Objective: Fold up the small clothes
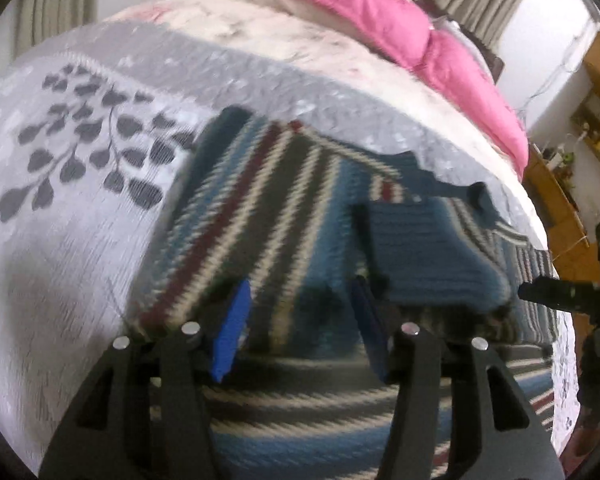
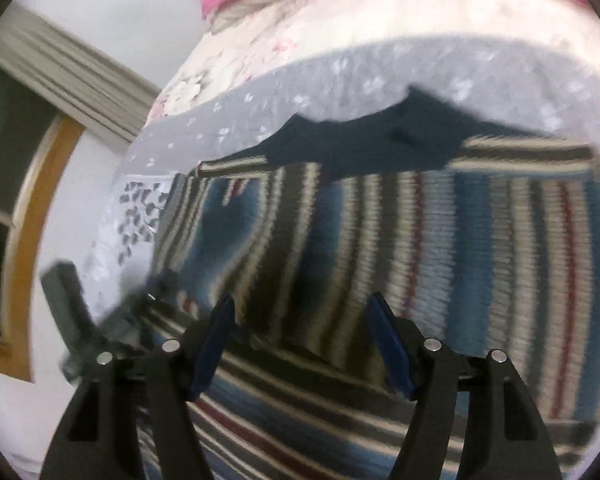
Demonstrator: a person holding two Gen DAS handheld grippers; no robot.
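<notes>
A striped knit sweater [image 1: 284, 208] in blue, cream, dark grey and maroon lies spread on the grey bedcover [image 1: 80, 240] of a bed, near its front edge. In the left wrist view the stripes run diagonally, from lower left toward upper right, and a plain blue ribbed part [image 1: 432, 256] lies folded over the body on the right; whether this is a cuff, hem or collar cannot be told. In the right wrist view the sweater [image 2: 420, 248] fills the foreground, its stripes running mostly away from the camera, with a dark blue band [image 2: 364, 148] along its far edge. The garment's overall long axis cannot be determined, since both views are blurred and cropped. The left gripper [image 1: 300, 320] stands with its blue-padded fingers spread, above the knit and holding nothing. The right gripper [image 2: 304, 344] is likewise spread and empty over the sweater. A pink quilt [image 1: 400, 28] lies at the far side of the bed.
</notes>
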